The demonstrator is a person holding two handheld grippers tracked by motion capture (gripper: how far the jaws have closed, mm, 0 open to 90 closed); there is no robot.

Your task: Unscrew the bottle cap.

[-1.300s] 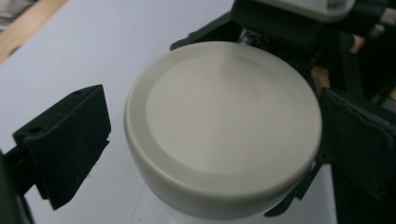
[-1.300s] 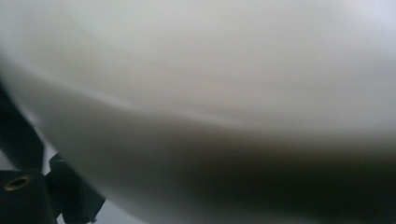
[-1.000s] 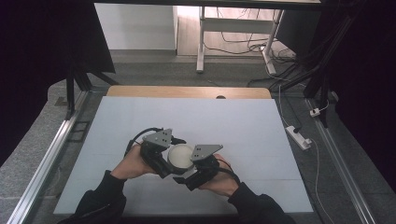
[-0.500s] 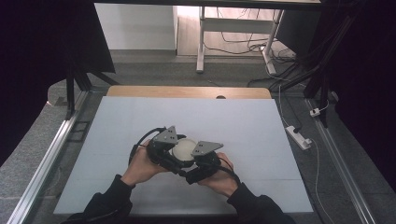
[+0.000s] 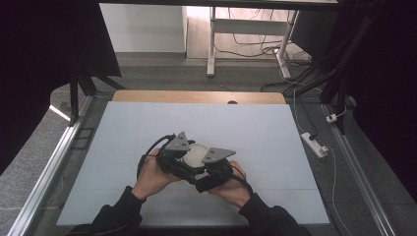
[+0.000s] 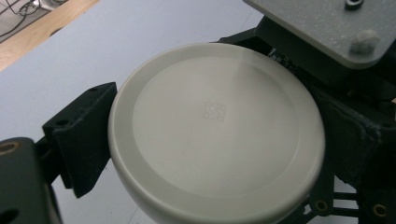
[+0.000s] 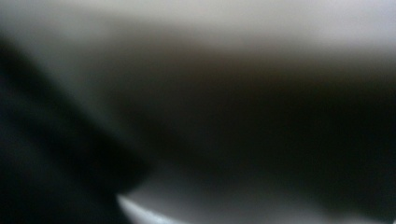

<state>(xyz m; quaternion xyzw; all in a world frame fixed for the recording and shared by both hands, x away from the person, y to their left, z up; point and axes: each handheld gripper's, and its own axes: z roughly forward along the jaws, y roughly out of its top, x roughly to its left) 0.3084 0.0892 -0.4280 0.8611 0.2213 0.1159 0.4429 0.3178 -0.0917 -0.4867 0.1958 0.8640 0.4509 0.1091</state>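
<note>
On the left of the pale table (image 5: pixel 123 137), the person's left hand (image 5: pixel 150 177) holds the left gripper (image 5: pixel 172 155), which carries a grey three-cornered plate on top. In the left gripper view, a round off-white dish (image 6: pixel 215 135) lies upside down, its flat base with a small embossed mark facing up, and one black jaw touches its left rim; the other jaw is hidden, so I cannot tell if this gripper is clamped on it. In the high view the dish (image 5: pixel 195 153) sits between both grippers, near the table's front middle. On the right, the right hand (image 5: pixel 228 189) holds the right gripper (image 5: pixel 211 164) close against the dish. The right gripper view is too blurred, so its jaw state cannot be told.
</note>
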